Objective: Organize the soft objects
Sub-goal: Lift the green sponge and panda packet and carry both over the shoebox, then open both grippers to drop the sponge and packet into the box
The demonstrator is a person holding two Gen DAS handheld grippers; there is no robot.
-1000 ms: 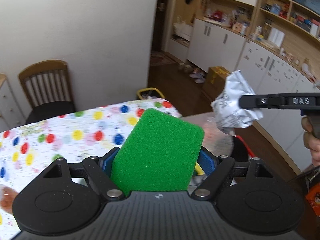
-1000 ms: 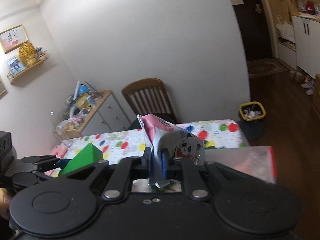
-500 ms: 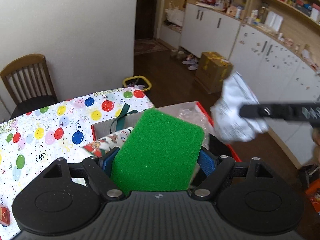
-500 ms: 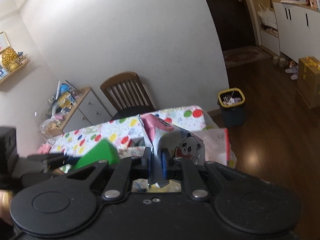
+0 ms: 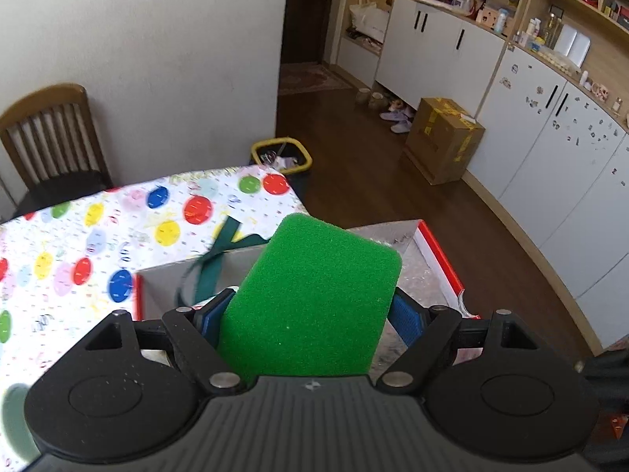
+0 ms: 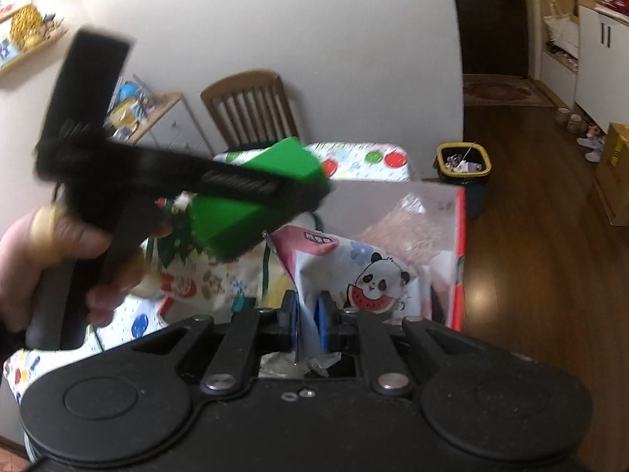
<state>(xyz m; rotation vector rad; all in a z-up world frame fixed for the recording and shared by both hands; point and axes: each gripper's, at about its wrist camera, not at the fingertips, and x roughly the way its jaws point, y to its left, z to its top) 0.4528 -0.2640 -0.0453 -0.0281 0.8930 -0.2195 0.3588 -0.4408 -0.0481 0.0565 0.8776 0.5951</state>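
My left gripper point(image 5: 310, 310) is shut on a green sponge point(image 5: 314, 299) and holds it above a red-rimmed open box point(image 5: 440, 259). In the right wrist view the left gripper point(image 6: 291, 192) and the sponge point(image 6: 251, 196) hover over the box point(image 6: 460, 236), blurred. My right gripper point(image 6: 308, 324) is shut on a pink-and-white panda snack packet point(image 6: 354, 267), held over the same box. The box holds crinkled clear plastic point(image 6: 405, 228), a green ribbon point(image 5: 220, 251) and printed wrapping.
The box sits at the end of a table with a balloon-print cloth point(image 5: 118, 220). A wooden chair point(image 5: 51, 133) stands against the wall. A yellow-rimmed bin point(image 5: 281, 155) and a cardboard box point(image 5: 444, 137) are on the wood floor. White cabinets point(image 5: 550, 133) line the right.
Both grippers have moved toward and over the open box, tilting downward. The right gripper with its packet has left the left wrist view. Both holds are unchanged.
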